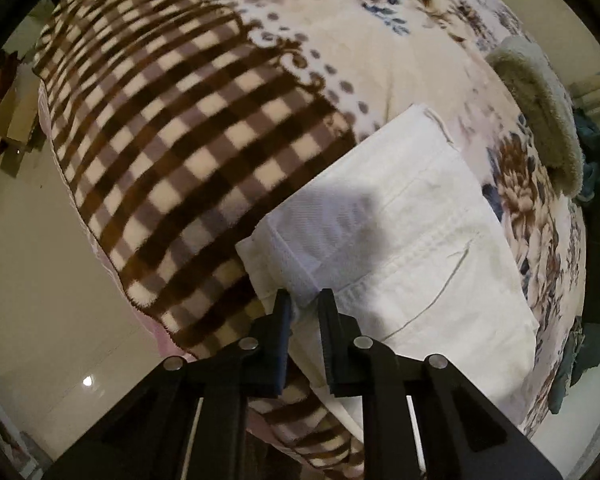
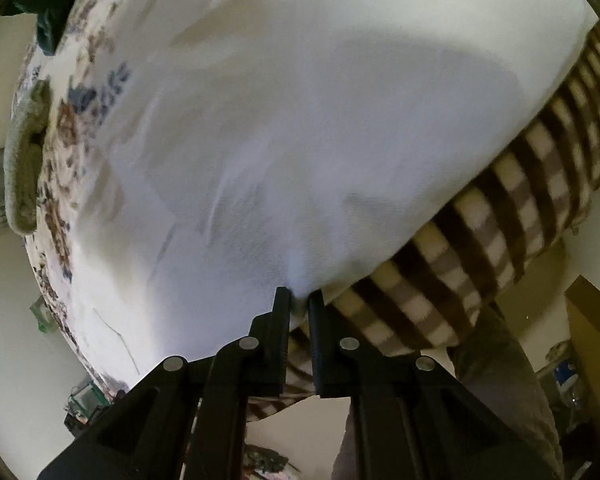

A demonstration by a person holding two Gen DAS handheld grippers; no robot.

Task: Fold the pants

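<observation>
Left gripper: jaws narrowed, pinching the near hem edge of the white pants; cloth visible between the two black fingers. Right gripper: jaws almost closed on a bunched corner of the same white pants, a small tuft of fabric caught between the tips.

Pants lie folded into a compact rectangle on the blanket, with seams and a pocket outline visible on top. They straddle the line where the brown-and-cream check border meets the cream floral field. The right wrist view is blurred; the fabric fills most of it.

Beyond the pants, near the bed's far edge: a grey-green fleecy item. Tiled floor beside the bed.
</observation>
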